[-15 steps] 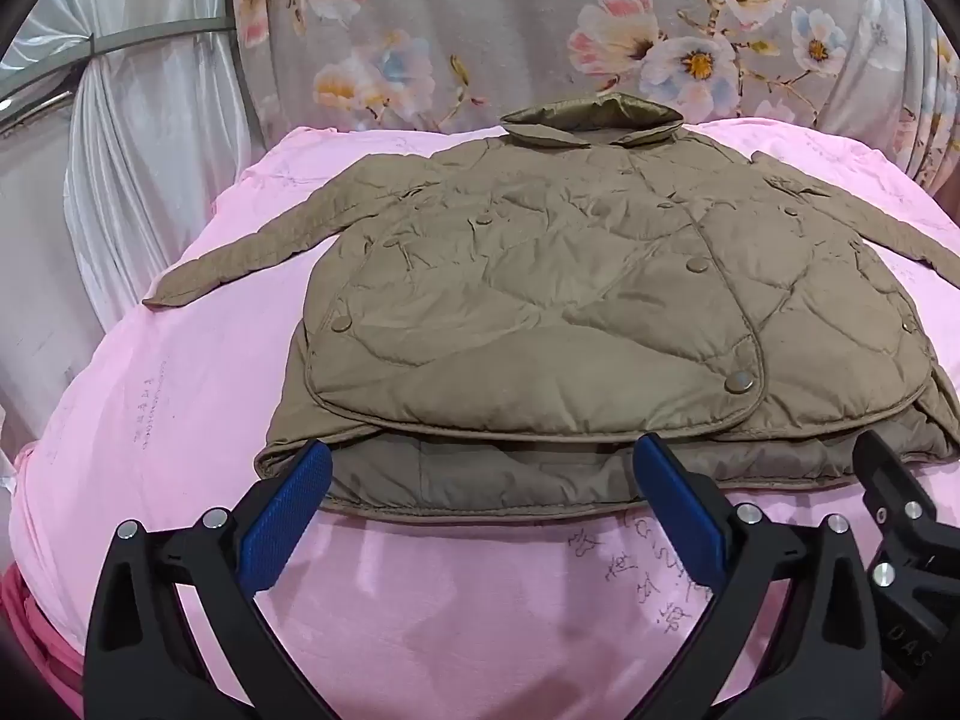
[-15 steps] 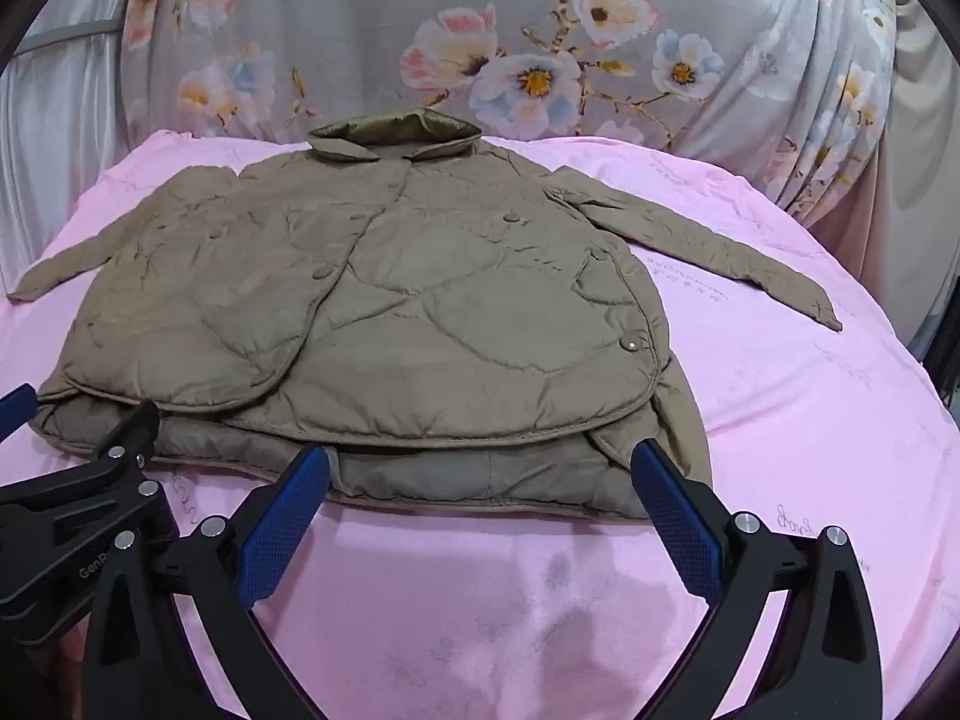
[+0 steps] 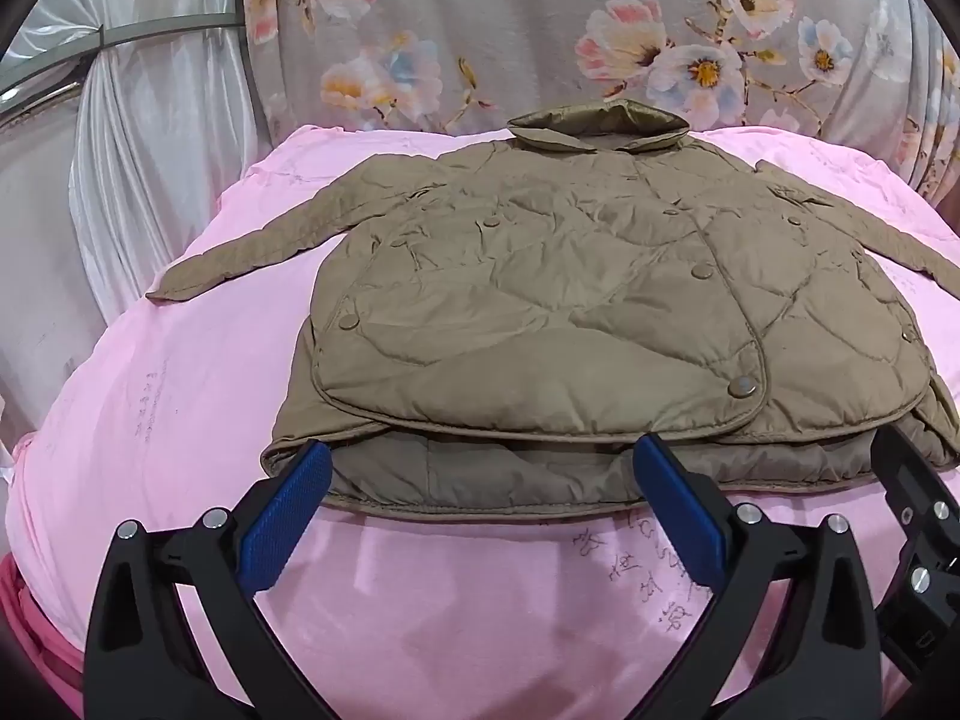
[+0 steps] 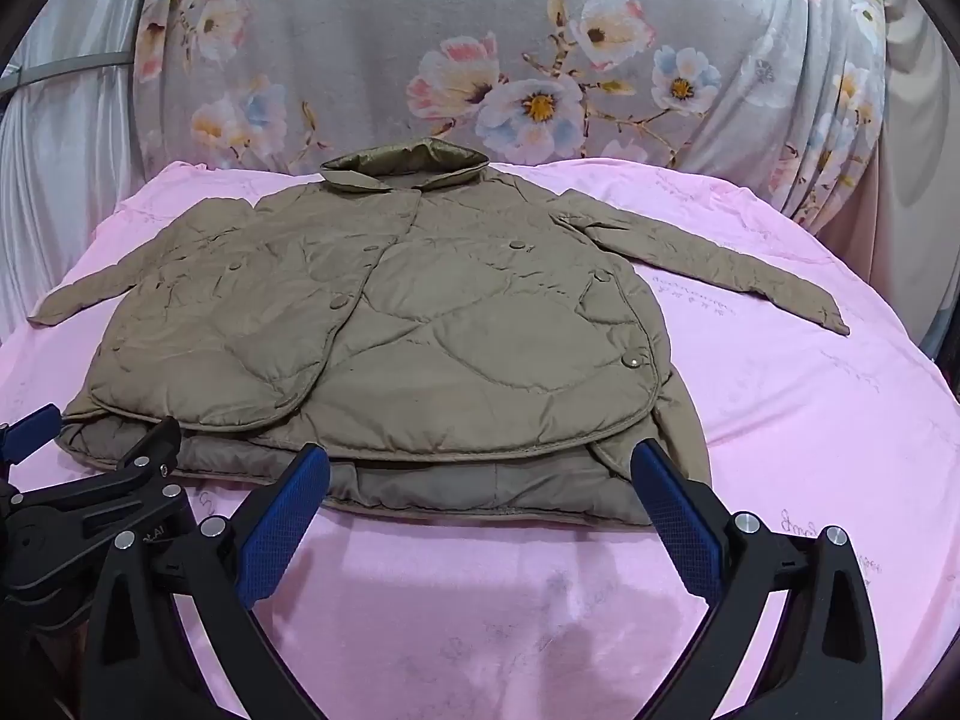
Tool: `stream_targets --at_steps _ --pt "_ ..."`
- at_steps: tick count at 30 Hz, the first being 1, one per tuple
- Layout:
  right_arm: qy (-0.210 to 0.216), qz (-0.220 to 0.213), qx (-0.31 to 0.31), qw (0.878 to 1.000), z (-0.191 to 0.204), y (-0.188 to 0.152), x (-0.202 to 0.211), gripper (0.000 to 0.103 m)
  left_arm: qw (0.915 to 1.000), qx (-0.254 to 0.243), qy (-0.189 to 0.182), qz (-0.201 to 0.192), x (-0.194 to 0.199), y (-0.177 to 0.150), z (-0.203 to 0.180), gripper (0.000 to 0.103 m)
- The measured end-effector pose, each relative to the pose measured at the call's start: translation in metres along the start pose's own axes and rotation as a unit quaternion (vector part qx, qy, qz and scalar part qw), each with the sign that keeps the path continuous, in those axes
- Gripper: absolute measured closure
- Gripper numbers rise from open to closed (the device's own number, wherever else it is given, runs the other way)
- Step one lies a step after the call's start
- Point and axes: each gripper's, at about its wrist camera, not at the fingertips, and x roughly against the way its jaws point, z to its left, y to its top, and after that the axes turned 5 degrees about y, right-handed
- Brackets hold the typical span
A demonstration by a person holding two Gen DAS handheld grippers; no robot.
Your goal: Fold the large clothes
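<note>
A: Coat (image 3: 600, 312) flat on the pink cover (image 3: 180, 420), front up. Collar (image 3: 597, 123) at the far side, hem (image 3: 480, 504) at the near side.

B: Sleeves?

A: Spread out to both sides, so longest from side to side. Left sleeve (image 3: 252, 252) out left, right sleeve (image 4: 720, 264) out right.

B: Where from the tools?

A: Straight ahead and a bit below. Left gripper (image 3: 480, 516) just in front of the hem, toward the coat's left half. Right gripper (image 4: 480, 516) just in front of the hem too, toward the right half. Side by side, close together.

B: Nearer which part?

A: Left one nearer the left corner of the hem, right one nearer the right corner. Each sleeve farther off, up and out.

B: Open or shut?

A: Both wide open. Blue pads (image 3: 288, 516) apart, nothing between them, not touching the coat.

B: Pose?

A: Both tipped down a little, pointing at the hem, fingers side by side.

B: Next, maybe?

A: Likely a reach forward to pinch the hem or a sleeve. Puffy cloth, so a deep bite needed.
</note>
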Motion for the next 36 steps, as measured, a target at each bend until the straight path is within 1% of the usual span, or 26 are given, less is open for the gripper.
stream_targets --at_steps 11,36 --pt "0.002 0.012 -0.006 1.0 -0.0037 -0.0024 -0.0036 0.005 1.0 0.001 -0.001 0.002 0.0001 -0.0006 0.003 0.005" --pt "0.002 0.013 -0.005 1.0 -0.005 -0.0017 -0.0033 0.005 1.0 0.003 -0.002 0.0 -0.0005 -0.0017 -0.0011 0.005"
